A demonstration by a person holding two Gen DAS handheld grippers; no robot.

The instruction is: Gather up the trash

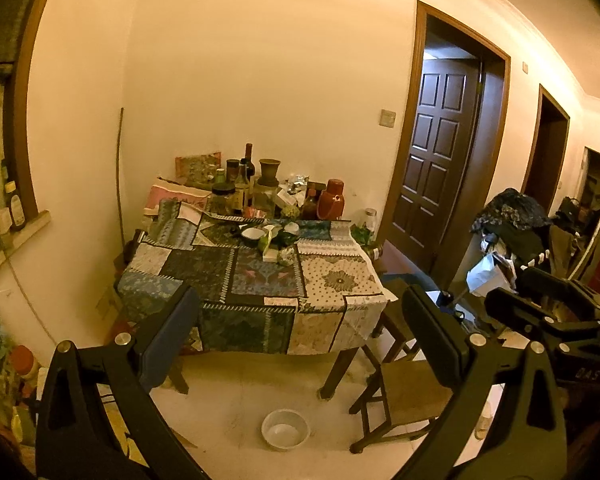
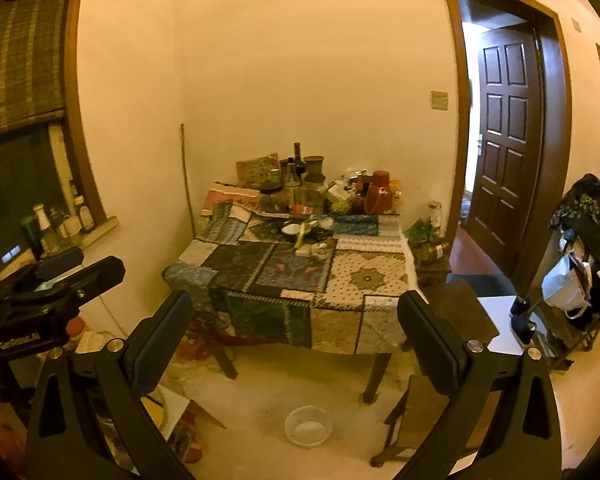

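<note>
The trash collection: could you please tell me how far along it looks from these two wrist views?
Nothing looks done yet. The left tool and right tool are both open and hold nothing, well short of the table. Crumpled scraps lie on the patchwork cloth by a small white bowl, among bottles and jars. Left to do: approach, pick the scraps up and bin them. No bin is visible.

1. We record a patchwork cloth tablecloth [image 1: 260,276], matt and printed.
2. The door [image 1: 440,160] appears dark panelled wood with a slight sheen.
3. The bowl [image 1: 285,429] on the floor looks like translucent plastic.
4. The floor [image 2: 260,400] is pale, smooth and dusty.
5. The left gripper [image 1: 300,312] shows matt black plastic with bright metal pins.
</note>
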